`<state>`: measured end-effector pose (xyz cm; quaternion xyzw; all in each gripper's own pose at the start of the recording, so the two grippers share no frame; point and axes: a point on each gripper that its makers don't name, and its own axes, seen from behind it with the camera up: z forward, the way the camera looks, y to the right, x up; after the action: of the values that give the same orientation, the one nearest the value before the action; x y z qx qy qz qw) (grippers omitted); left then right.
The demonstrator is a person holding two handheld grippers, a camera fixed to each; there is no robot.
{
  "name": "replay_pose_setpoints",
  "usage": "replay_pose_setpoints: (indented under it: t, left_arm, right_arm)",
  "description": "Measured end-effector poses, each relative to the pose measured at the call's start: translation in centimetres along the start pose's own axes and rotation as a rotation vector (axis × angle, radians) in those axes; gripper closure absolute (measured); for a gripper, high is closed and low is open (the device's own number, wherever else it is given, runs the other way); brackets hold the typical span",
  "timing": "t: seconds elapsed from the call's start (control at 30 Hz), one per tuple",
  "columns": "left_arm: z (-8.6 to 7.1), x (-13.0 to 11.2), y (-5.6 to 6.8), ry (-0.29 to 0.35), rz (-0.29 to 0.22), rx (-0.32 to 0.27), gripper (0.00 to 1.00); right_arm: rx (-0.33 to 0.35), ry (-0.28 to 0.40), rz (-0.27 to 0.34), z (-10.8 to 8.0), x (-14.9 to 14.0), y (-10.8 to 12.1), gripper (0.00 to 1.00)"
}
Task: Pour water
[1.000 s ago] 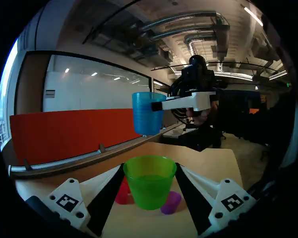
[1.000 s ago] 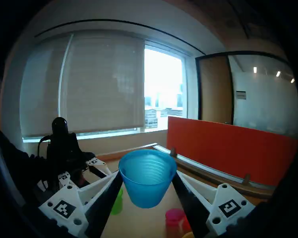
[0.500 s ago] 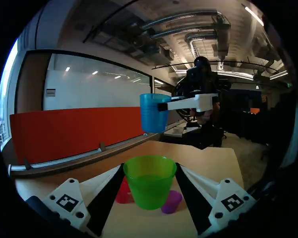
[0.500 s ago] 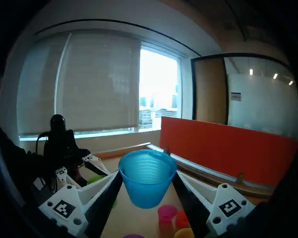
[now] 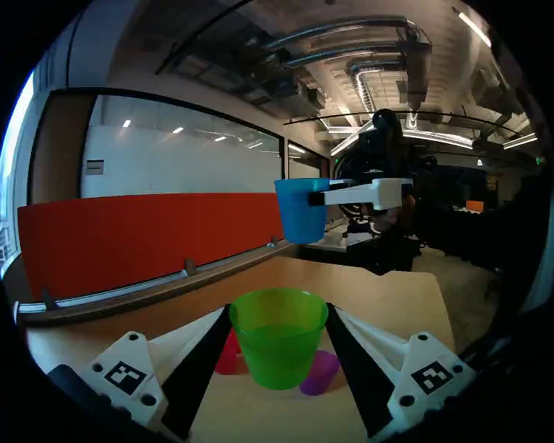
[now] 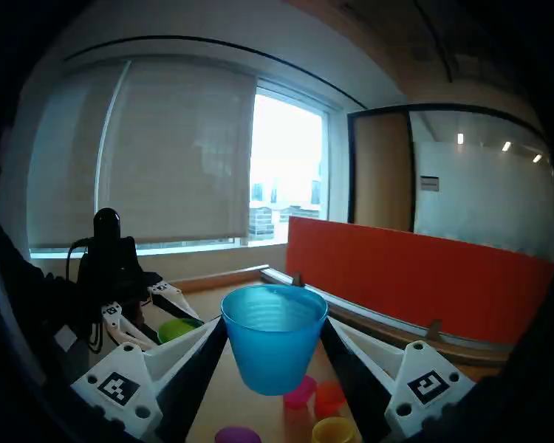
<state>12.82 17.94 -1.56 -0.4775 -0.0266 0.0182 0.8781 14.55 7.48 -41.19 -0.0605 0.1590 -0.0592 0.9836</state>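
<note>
Tools first: our left tool point(image 5: 278, 314) is part-way open, only as wide as the green cup point(image 5: 278, 347), and both of its fingers press on the cup's sides just under the rim. The right tool point(image 6: 274, 325) is set to about the same width, and its two fingers clamp the blue cup point(image 6: 274, 347) in the same way, high on the wall.

We see the green cup standing upright in the left tool, mouth up and narrow base down, so its long axis runs vertically. A darker band low inside its wall looks like liquid, though we cannot say so for certain. It hangs above the pale worktop point(image 5: 402, 295), and behind its base a pink cup point(image 5: 227, 356) and a purple cup point(image 5: 320, 373) stand on that surface.

From the left gripper view, we find the blue cup in the air beyond the green one, higher up and well apart from it. It is also upright, with a level rim and a vertical axis. We cannot tell whether there is water in it.

In the right gripper view, small pink, red point(image 6: 327, 397) and yellow point(image 6: 332, 430) cups sit on the worktop below the blue cup. The left tool shows at the left with the green rim between its fingers.
</note>
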Motion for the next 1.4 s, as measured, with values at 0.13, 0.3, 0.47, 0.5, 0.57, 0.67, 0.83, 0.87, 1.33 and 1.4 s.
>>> replay_pose_setpoints:
  t: [0.13,0.3,0.47,0.5,0.57,0.67,0.83,0.87,1.33,1.4]
  left_arm:
    - [0.1,-0.8,0.0,-0.016,-0.004,-0.002,0.11]
    - [0.2,-1.8,0.0,-0.043,-0.003,-0.006,0.11]
    - [0.5,-2.9,0.2,-0.079,0.002,-0.016,0.11]
    - [0.5,-3.1,0.3,-0.087,0.003,-0.018,0.11]
    - [0.6,-3.8,0.5,-0.11,0.006,-0.027,0.11]
    - [0.8,-4.8,0.8,-0.14,0.012,-0.038,0.11]
    - [1.1,-6.2,0.9,-0.183,0.019,-0.046,0.11]
    - [1.2,-6.5,0.9,-0.191,0.018,-0.047,0.11]
    - [2.7,-10.0,1.1,-0.303,0.022,-0.075,0.11]
    - [2.8,-10.5,1.1,-0.319,0.022,-0.077,0.11]
  right_arm:
    - [-0.011,-0.013,0.0,-1.2,-0.9,0.9,0.1]
    - [-0.029,-0.037,-0.007,-2.7,-2.3,2.1,0.1]
    - [-0.048,-0.057,-0.013,-4.1,-3.3,3.4,0.1]
    - [-0.051,-0.061,-0.013,-4.3,-3.4,3.6,0.1]
    - [-0.058,-0.065,-0.011,-4.8,-3.8,4.0,0.1]
    - [-0.067,-0.075,-0.008,-5.5,-4.6,4.6,0.1]
    - [-0.084,-0.106,-0.004,-6.6,-6.5,5.8,0.1]
    - [-0.087,-0.113,-0.004,-6.9,-6.9,6.1,0.1]
    - [-0.114,-0.241,-0.036,-9.8,-11.3,7.5,0.09]
    - [-0.113,-0.256,-0.037,-10.1,-11.7,7.5,0.1]
